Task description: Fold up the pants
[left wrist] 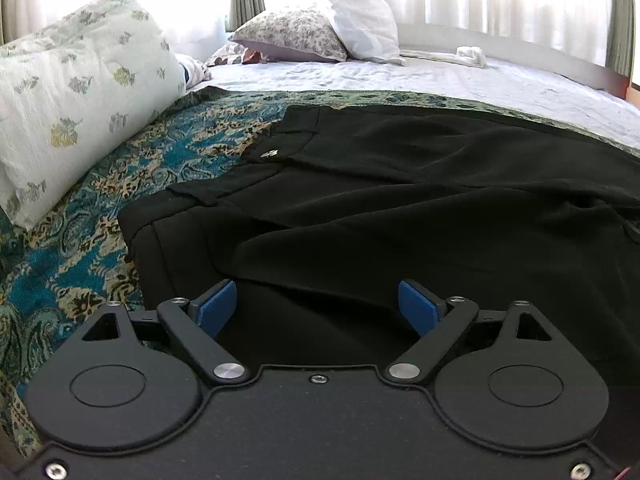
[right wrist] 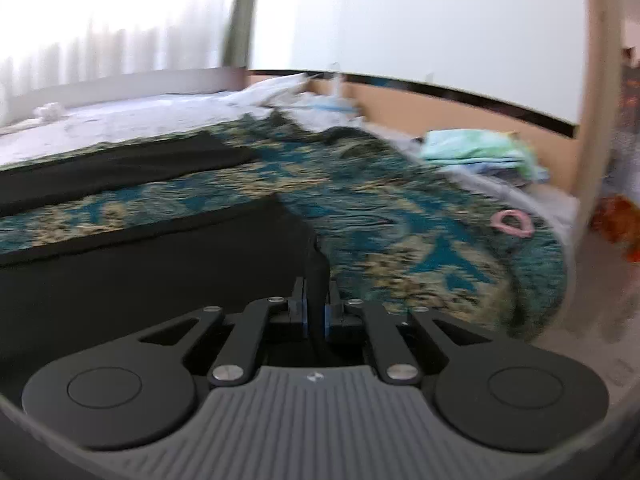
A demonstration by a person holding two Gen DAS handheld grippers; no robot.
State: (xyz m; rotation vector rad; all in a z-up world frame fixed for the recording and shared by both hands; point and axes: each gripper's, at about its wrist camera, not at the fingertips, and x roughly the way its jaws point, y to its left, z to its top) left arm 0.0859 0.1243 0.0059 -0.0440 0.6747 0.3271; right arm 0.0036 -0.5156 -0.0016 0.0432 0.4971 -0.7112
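Black pants (left wrist: 380,200) lie on a teal patterned bedspread (left wrist: 120,184). Their waistband with a metal button (left wrist: 267,155) is at the left. My left gripper (left wrist: 316,308) is open, its blue pads apart, low over the near edge of the pants at the hip. In the right wrist view the two pant legs (right wrist: 140,252) stretch away to the left. My right gripper (right wrist: 316,304) is shut on the hem corner of the near leg, which rises as a black fold between the pads. The view is blurred by motion.
A floral pillow (left wrist: 80,92) lies left of the waistband, more pillows (left wrist: 320,32) at the back by the curtains. A white cloth (left wrist: 472,55) lies on the sheet. Folded pastel clothes (right wrist: 480,152) and a pink ring (right wrist: 512,222) sit near the bed's right edge.
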